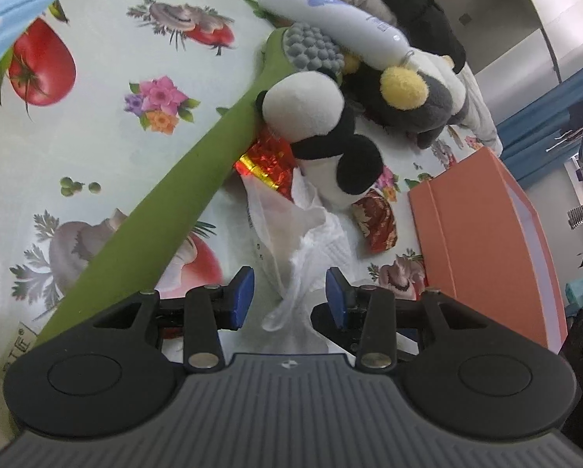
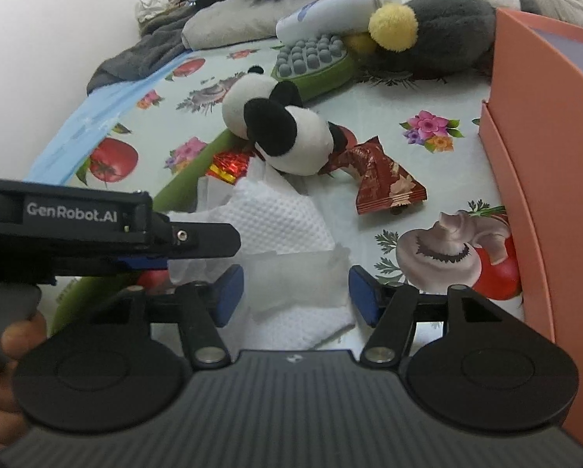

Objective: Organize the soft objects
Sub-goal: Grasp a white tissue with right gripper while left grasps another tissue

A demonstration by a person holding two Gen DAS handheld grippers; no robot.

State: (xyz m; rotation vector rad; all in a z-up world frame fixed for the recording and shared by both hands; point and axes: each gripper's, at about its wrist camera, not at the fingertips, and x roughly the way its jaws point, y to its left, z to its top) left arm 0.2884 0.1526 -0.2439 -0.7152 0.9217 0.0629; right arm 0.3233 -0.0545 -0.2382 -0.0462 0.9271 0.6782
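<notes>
Left gripper (image 1: 289, 292): jaws apart, pads clear of the white tissue (image 1: 310, 241) that lies crumpled between and ahead of them; nothing grasped. Right gripper (image 2: 296, 292): jaws released and wide, hovering over the same tissue (image 2: 279, 218), a translucent fold of it between the pads but not pinched. The left gripper's body enters the right wrist view from the left edge, with the fingers (image 2: 18, 335) of the person's hand wrapped round its handle.

Surface (image 1: 108, 78): a cloth printed with tomatoes, flowers and mushrooms. Panda plush (image 1: 314, 124) lies on its side near the centre, resting partly on the handle of a green brush (image 1: 166, 202) whose grey-studded head (image 1: 310, 46) points away. A red foil wrapper (image 1: 268, 163) sits just beside the panda, under the tissue's far edge; a dark red snack packet (image 1: 377, 218) lies on its other side. Beyond, a grey plush (image 1: 420, 101) with a yellow pompom touches a white bottle (image 1: 330, 19) lying flat. An orange box (image 1: 482, 241) stands at the right edge of the surface.
</notes>
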